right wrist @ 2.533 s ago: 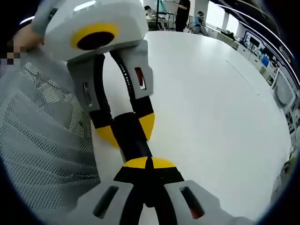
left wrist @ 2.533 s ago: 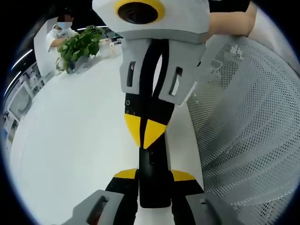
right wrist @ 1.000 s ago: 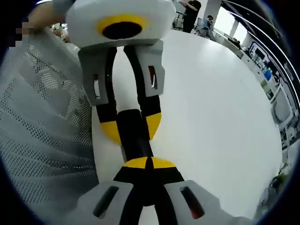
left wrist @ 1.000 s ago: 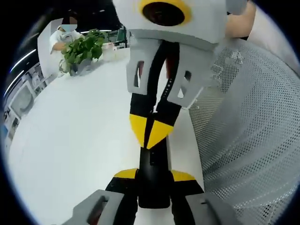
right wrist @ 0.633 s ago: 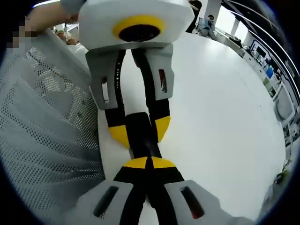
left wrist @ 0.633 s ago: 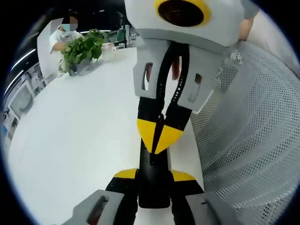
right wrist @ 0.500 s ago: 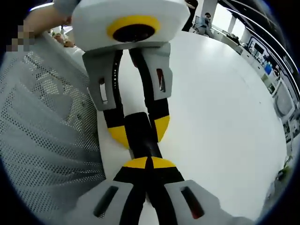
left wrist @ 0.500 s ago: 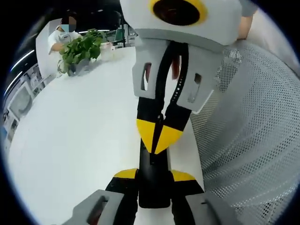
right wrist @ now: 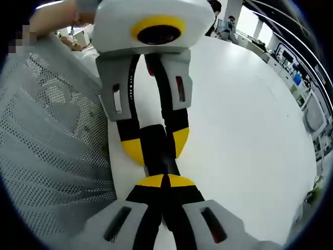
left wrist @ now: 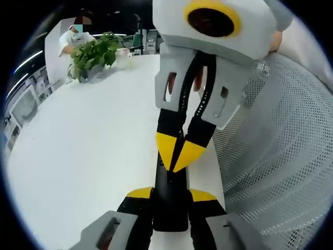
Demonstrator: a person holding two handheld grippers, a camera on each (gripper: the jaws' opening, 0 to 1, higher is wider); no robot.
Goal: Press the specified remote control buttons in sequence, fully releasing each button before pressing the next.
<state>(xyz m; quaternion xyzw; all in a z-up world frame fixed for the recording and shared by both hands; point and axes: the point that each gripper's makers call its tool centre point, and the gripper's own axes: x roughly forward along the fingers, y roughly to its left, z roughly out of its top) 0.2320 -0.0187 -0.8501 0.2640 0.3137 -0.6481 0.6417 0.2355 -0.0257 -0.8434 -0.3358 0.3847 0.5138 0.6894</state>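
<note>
A slim black remote (left wrist: 170, 213) lies lengthwise between the yellow-tipped jaws of my left gripper (left wrist: 170, 195), which is shut on its near end just above the white table (left wrist: 88, 151). My right gripper (left wrist: 178, 153) comes down from the top of the left gripper view, shut, its joined yellow tips resting on the remote's upper face. In the right gripper view my right gripper (right wrist: 164, 181) shows its tips pressed together on the remote (right wrist: 158, 161). The left gripper (right wrist: 156, 147) clamps the remote from the far side.
A white mesh surface (left wrist: 276, 156) borders the table's edge beside the grippers, seen again as mesh (right wrist: 47, 146). A potted green plant (left wrist: 93, 52) and a person (left wrist: 78, 36) are at the table's far end. Open white tabletop (right wrist: 250, 120) spreads away.
The two grippers have drawn closer together: the right gripper's shut tips have moved a little along the remote toward the left gripper's jaws. The left gripper's hold is unchanged.
</note>
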